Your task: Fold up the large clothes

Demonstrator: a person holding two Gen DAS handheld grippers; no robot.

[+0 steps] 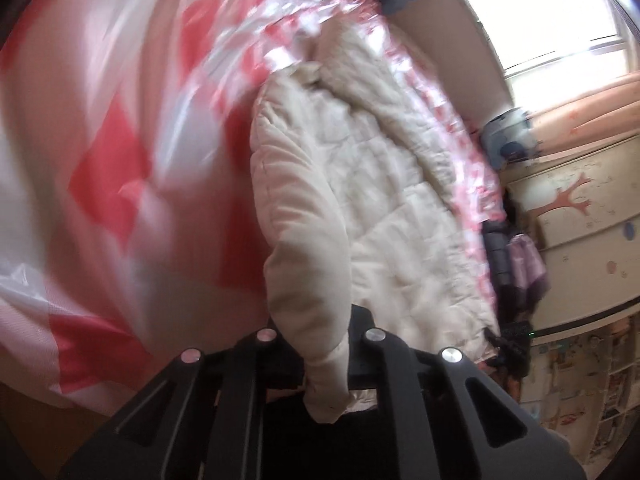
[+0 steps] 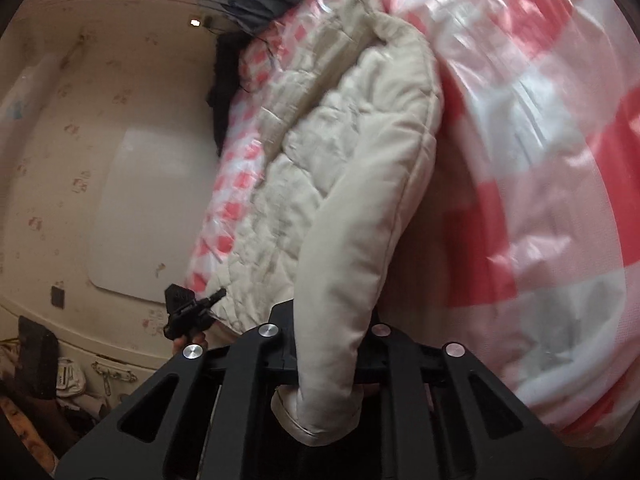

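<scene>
Jaws of both grippers are clamped on sleeve ends of the cream quilted padded jacket [image 1: 360,184], which lies spread over a red-and-white checked plastic sheet [image 1: 100,160]. From the left gripper [image 1: 320,360] one sleeve cuff hangs back between the jaws; from the right gripper [image 2: 324,364] the other sleeve runs forward to the jacket's body.

Between the left gripper's fingers [image 1: 292,352] a cream jacket [image 1: 360,200] sleeve fills the gap; left of them red-checked plastic sheet [image 1: 100,168] lies open, right a cabinet [image 1: 580,216] blocks. Right gripper [image 2: 328,360]: sleeve between, wall [image 2: 120,140] left.
</scene>
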